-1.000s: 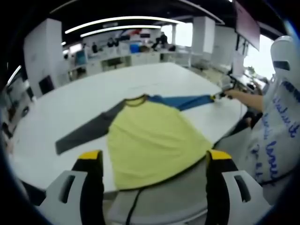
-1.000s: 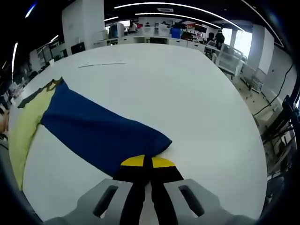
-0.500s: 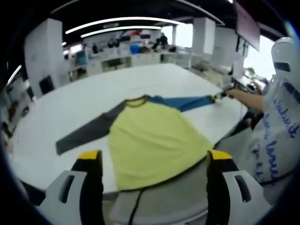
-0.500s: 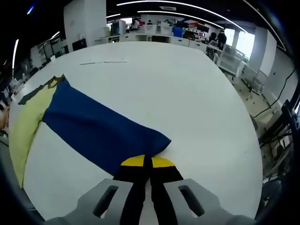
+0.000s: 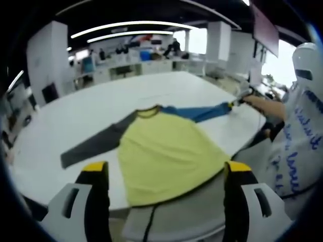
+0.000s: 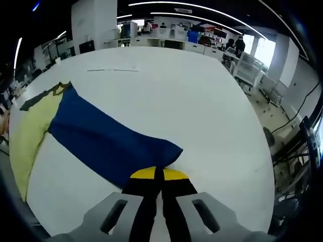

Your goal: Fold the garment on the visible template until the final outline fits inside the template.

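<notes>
Garment flat; right gripper pinching blue sleeve

A large white table spreads under bright ceiling light strips, with office desks and distant people behind, and a person's white lettered garment at the right edge

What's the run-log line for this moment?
right gripper: shut on blue sleeve cuff | left gripper: open, off shirt | grey sleeve: flat on table
</notes>
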The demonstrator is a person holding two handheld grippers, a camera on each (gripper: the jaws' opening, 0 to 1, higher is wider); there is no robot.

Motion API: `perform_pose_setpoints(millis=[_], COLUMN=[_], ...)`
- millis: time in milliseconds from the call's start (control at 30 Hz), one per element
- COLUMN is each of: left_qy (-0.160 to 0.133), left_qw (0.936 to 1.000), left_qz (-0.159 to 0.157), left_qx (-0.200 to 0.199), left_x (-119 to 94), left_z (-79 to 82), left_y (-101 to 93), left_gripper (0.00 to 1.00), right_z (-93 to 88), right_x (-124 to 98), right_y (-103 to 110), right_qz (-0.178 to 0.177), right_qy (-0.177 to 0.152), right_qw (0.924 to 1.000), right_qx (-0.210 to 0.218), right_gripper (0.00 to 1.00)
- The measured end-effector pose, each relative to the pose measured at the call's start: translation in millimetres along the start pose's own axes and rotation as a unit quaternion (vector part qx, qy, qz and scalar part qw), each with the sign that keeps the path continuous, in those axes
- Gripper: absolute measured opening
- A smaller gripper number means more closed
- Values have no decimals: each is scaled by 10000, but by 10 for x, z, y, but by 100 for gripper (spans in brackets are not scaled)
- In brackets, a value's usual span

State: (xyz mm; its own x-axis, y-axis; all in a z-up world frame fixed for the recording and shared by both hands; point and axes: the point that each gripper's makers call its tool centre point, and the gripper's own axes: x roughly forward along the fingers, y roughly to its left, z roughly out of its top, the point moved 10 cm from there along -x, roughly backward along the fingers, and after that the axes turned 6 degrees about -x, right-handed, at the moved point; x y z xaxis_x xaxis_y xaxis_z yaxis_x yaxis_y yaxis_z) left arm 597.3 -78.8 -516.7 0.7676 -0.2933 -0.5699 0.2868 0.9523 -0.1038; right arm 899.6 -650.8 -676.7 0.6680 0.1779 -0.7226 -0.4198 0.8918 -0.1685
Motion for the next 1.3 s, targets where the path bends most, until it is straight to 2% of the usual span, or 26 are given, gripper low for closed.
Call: perform_pose_setpoints(millis=[400, 900, 1300], left_qy=[-91, -196, -262], left_qw=[9997, 9989, 9986], left_qz=[-211, -402, -431], left_qx=[51, 145, 178], left_x=[-69, -196, -270], left_z=[19, 20, -10], left_y=[87, 289, 484], left_gripper=[97, 100, 100], right_z=[192, 533, 795], right_x=[-140, -299, -387], right_y=[91, 441, 715], right_qz=[-82, -81, -96], right_qy=[-120, -320, -464], right_qw=[9998, 9982, 9961], right_qx=[-157, -510, -745], right_gripper=[2, 2, 2])
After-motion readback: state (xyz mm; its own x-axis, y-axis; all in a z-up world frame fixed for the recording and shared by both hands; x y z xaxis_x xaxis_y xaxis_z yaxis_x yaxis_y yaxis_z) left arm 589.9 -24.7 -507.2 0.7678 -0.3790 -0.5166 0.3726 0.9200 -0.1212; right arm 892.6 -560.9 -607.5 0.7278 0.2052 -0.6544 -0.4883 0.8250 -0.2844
